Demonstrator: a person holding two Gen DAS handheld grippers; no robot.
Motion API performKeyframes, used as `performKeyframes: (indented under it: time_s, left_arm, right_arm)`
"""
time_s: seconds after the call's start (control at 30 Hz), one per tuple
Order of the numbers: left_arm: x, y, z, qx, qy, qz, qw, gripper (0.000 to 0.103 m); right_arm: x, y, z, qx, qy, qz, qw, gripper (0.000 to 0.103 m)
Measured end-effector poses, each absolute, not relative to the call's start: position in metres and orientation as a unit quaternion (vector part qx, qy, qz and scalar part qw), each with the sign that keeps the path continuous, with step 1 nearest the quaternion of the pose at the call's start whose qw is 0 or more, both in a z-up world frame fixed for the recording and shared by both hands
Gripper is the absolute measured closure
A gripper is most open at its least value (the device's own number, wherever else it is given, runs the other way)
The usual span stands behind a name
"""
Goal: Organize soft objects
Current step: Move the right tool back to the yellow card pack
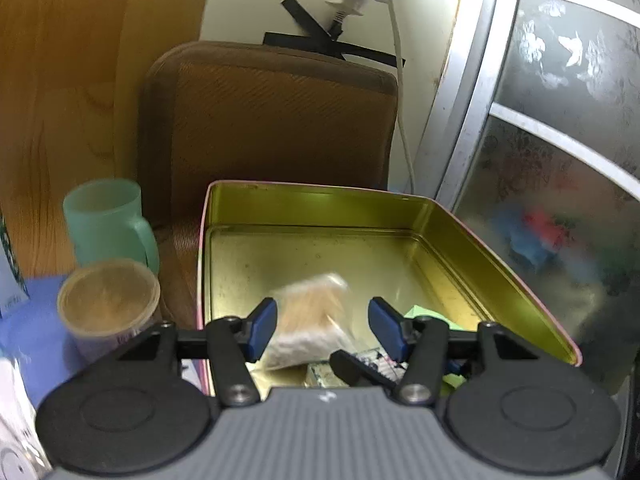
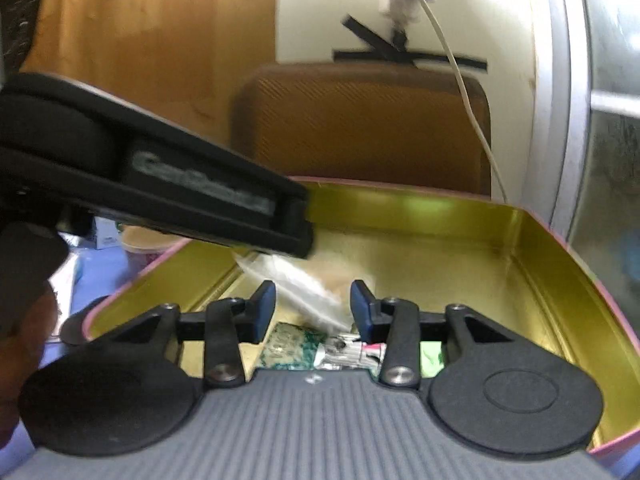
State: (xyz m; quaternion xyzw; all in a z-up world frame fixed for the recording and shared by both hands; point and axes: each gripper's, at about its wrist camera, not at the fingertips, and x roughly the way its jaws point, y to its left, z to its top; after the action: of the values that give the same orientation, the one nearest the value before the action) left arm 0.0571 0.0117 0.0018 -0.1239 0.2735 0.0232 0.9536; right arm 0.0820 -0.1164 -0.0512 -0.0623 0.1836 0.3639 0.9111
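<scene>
A gold-lined tin box with a pink rim stands open below both grippers. A clear plastic bag of cotton swabs is blurred inside it, between my left gripper's open blue pads, touching neither. My left gripper is open over the box's near end. My right gripper is open over the same box, with the bag just ahead of it. A green patterned packet, a small tube and a light green item lie on the box floor. The left gripper's black body crosses the right wrist view.
A mint green mug and a round lidded tub stand left of the box on a blue cloth. A brown cushioned chair back rises behind. A white cable hangs from a wall plug. A glass door is at the right.
</scene>
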Motion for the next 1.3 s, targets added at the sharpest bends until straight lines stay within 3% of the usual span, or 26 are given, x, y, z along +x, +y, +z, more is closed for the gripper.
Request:
performKeyframes:
  time_s: [0.23, 0.43, 0.8, 0.97, 1.03, 1.17, 1.3]
  left_arm:
    - [0.013, 0.009, 0.005, -0.133, 0.262, 0.026, 0.956, 0.051]
    - [-0.07, 0.018, 0.012, -0.141, 0.221, 0.026, 0.965, 0.051]
    - [-0.213, 0.112, -0.051, -0.26, 0.243, 0.167, 0.92, 0.051]
    - [-0.249, 0.13, -0.06, -0.285, 0.222, 0.182, 0.915, 0.051]
    - [-0.256, 0.136, -0.06, -0.288, 0.213, 0.182, 0.916, 0.051]
    - [-0.267, 0.143, -0.061, -0.3, 0.198, 0.18, 0.916, 0.051]
    - [-0.272, 0.148, -0.063, -0.311, 0.19, 0.173, 0.915, 0.051]
  right_arm:
    - [0.062, -0.139, -0.044, -0.033, 0.162, 0.372, 0.913, 0.059]
    - [0.034, -0.164, -0.038, 0.004, 0.148, 0.38, 0.913, 0.059]
    - [-0.026, -0.125, -0.043, -0.032, 0.19, 0.509, 0.839, 0.059]
    - [-0.046, -0.071, -0.05, -0.055, 0.247, 0.55, 0.796, 0.048]
    - [-0.051, -0.049, -0.053, -0.054, 0.267, 0.555, 0.786, 0.029]
    - [-0.057, -0.015, -0.059, -0.042, 0.308, 0.55, 0.775, 0.026]
    - [-0.057, 0.008, -0.063, -0.031, 0.334, 0.509, 0.793, 0.011]
